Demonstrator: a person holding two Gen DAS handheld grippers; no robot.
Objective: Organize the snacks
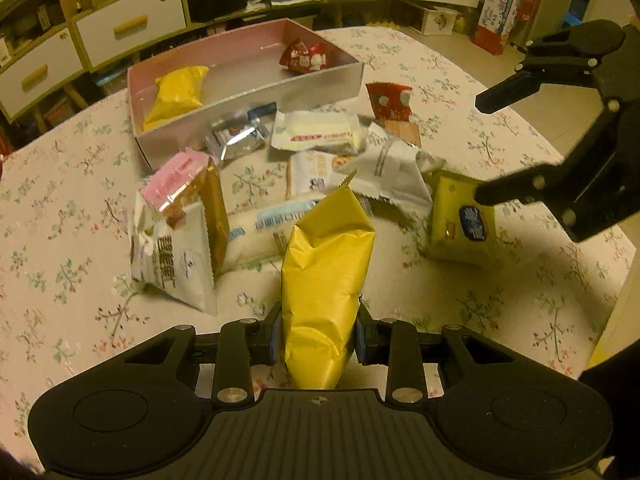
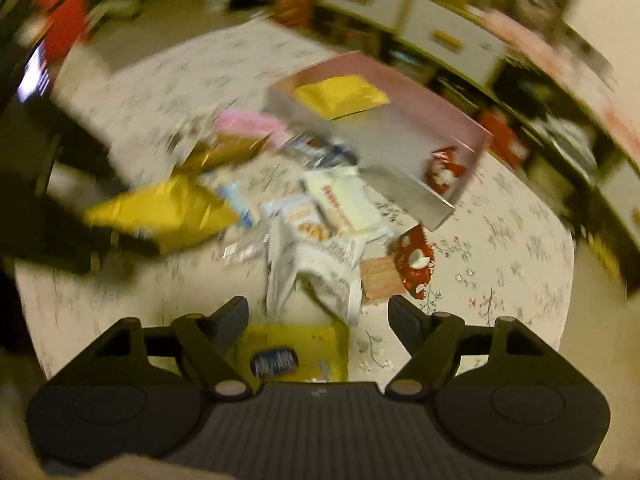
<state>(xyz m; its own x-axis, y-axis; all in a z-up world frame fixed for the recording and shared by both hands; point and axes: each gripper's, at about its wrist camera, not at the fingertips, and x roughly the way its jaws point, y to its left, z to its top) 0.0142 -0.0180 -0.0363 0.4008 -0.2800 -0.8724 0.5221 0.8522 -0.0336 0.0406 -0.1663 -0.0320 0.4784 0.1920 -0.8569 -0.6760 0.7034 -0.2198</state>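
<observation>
Your left gripper [image 1: 318, 338] has its fingers squeezed on a gold snack bag [image 1: 326, 280], held up over the desk [image 1: 500, 300]. Your right gripper [image 2: 318, 310] has its fingers wide apart above a yellow packet [image 2: 294, 354]. Farther back, more snacks lie beside the pink box [image 1: 256, 98], which holds a yellow bag [image 1: 176, 94] and a red one [image 1: 304, 56].

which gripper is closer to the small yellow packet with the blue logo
Right. The right gripper hangs open directly over the small yellow packet, while the left gripper is off to its side, shut on a gold packet.
</observation>
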